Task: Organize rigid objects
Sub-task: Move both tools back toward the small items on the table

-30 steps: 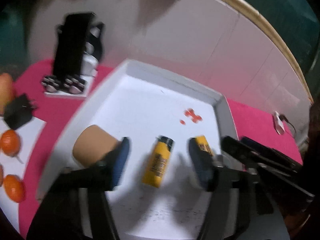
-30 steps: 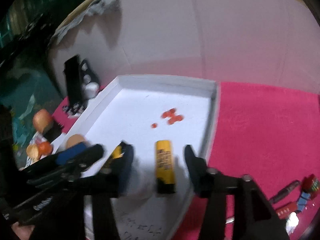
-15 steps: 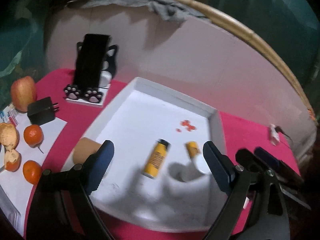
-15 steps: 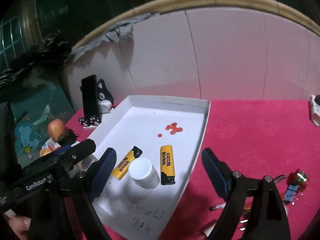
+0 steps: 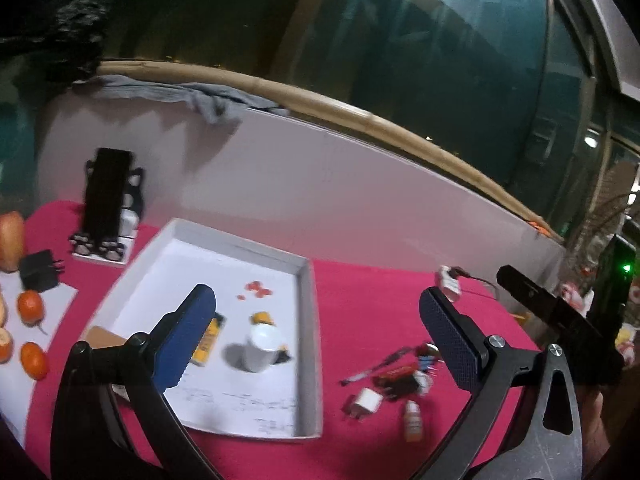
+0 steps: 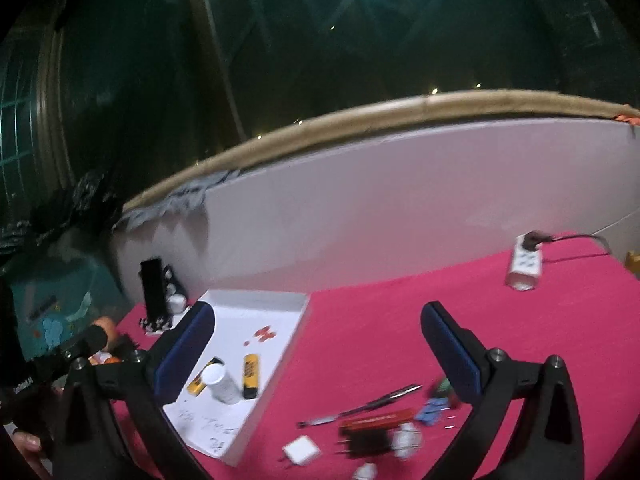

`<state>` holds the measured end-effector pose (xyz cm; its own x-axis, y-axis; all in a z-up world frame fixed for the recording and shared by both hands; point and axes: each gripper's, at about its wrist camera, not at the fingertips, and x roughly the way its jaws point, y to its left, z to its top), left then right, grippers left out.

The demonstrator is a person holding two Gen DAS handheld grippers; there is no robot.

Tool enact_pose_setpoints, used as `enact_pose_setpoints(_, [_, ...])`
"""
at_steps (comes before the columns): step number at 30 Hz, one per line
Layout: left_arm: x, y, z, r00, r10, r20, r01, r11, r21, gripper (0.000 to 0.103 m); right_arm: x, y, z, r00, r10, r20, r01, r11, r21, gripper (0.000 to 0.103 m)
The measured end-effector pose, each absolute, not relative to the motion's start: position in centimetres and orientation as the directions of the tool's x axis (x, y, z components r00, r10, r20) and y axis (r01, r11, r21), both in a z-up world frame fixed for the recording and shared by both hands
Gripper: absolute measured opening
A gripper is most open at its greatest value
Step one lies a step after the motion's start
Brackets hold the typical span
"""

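A white tray (image 5: 308, 320) lies on the red cloth. In it are two yellow lighters (image 5: 208, 340) (image 6: 251, 374), an upright white bottle (image 5: 260, 346) and a tan cylinder (image 5: 100, 336). My left gripper (image 5: 316, 296) hovers above and back from the tray, its jaws opening wide with nothing gripped. My right gripper (image 6: 316, 312) hangs over the tray's right rim (image 6: 296, 328) and the cloth, jaws also opening and holding nothing. Right of the tray lie a pen (image 6: 360, 404), a red item (image 6: 376, 420), a white plug (image 5: 366, 400) and a small dropper bottle (image 5: 412, 426).
A phone on a paw-print stand (image 5: 106, 200) stands at the back left by the white wall. Oranges (image 5: 30, 306), an apple and a black adapter (image 5: 38, 274) lie left of the tray. A white power strip (image 6: 524, 266) sits at the far right.
Both grippers have drawn back and upward from the tray while their jaws widened. The lighters that lay between the pads stay in the tray. The clutter on the cloth has come into view.
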<state>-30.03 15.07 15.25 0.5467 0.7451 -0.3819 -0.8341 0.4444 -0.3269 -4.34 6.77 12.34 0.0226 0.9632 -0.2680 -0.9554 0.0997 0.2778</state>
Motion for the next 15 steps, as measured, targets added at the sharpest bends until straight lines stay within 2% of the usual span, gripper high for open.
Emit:
enact_pose_setpoints(4, [-28.2, 14.6, 14.5, 0.566, 0.726, -0.392, -0.823, 0.473, -0.313, 0.103, -2.5, 4.8, 11.7, 0.070, 0.964, -0.255, -0.954, 0.139, 0.264, 0.103])
enact_pose_setpoints(8, [-26.8, 13.9, 13.1, 0.552, 0.737, -0.389, -0.834, 0.487, -0.262, 0.103, -1.5, 4.1, 8.7, 0.056, 0.953, -0.296, -0.956, 0.137, 0.260, 0.103])
enact_pose_setpoints(10, [-26.2, 13.8, 12.3, 0.554, 0.722, -0.415, -0.832, 0.499, -0.242, 0.103, -1.6, 4.5, 7.1, 0.048, 0.928, -0.370, -0.959, 0.146, 0.241, 0.103])
enact_pose_setpoints(11, [-25.9, 13.7, 11.8, 0.557, 0.707, -0.436, -0.829, 0.506, -0.237, 0.103, -2.1, 5.1, 5.7, 0.038, 0.899, -0.436, -0.966, 0.145, 0.214, 0.103])
enact_pose_setpoints(15, [-25.4, 13.5, 10.1, 0.527, 0.686, -0.502, -0.842, 0.501, -0.200, 0.103, -3.6, 5.7, 1.8, 0.015, 0.827, -0.562, -0.971, 0.146, 0.188, 0.103])
